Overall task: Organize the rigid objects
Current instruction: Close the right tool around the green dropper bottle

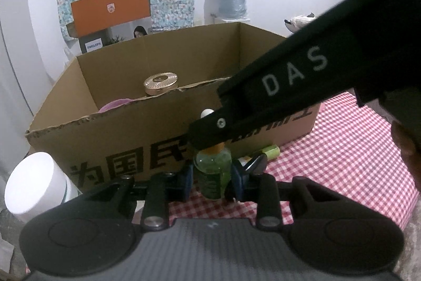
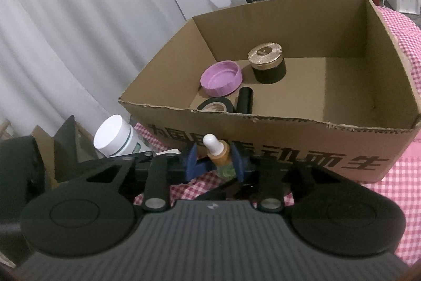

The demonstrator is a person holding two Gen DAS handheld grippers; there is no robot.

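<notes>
A small green dropper bottle (image 1: 212, 173) with an orange collar and white bulb stands on the checked cloth in front of the cardboard box (image 1: 110, 138). My left gripper (image 1: 212, 182) is shut on its body. My right gripper (image 2: 216, 157) is shut on its orange neck (image 2: 220, 149) from above, and its black arm crosses the left wrist view. Inside the box (image 2: 289, 120) lie a gold-lidded dark jar (image 2: 267, 65), a pink lid (image 2: 221, 78), a black tape roll (image 2: 215, 105) and a black tube (image 2: 245, 99).
A white-capped tub (image 1: 34, 186) stands left of the box and shows in the right wrist view too (image 2: 115, 136). A green tube (image 1: 268, 152) lies by the box's front. Red checked cloth (image 1: 342, 154) covers the table. An orange Philips carton (image 1: 110, 9) stands behind.
</notes>
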